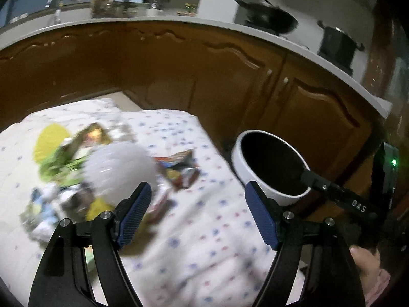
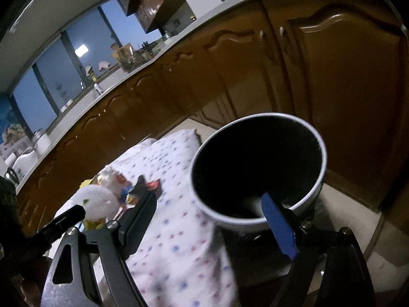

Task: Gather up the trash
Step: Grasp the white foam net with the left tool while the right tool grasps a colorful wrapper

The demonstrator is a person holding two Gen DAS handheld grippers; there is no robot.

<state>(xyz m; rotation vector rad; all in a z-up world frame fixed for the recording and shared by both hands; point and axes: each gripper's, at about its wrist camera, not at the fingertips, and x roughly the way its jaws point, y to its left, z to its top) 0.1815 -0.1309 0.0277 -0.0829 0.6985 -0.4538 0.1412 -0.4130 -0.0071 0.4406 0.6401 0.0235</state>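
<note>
A pile of trash lies on the dotted white tablecloth point(image 1: 204, 230): a white crumpled ball point(image 1: 120, 168), green and yellow wrappers point(image 1: 58, 153) and a colourful snack wrapper point(image 1: 179, 168). A white bin with a black inside point(image 1: 271, 166) stands to the right of the table. My left gripper point(image 1: 196, 217) is open and empty, above the cloth, just right of the pile. My right gripper point(image 2: 209, 225) is open and empty, with its right finger point(image 2: 278, 227) over the bin's rim point(image 2: 258, 171). The white ball also shows in the right wrist view point(image 2: 97, 202), with the left gripper's tip beside it.
Brown kitchen cabinets point(image 1: 230, 76) with a white countertop point(image 1: 306, 51) run behind the table and bin. A black pan point(image 1: 271, 18) and a dark pot point(image 1: 337, 43) sit on the counter. Pale floor point(image 2: 378, 235) lies right of the bin.
</note>
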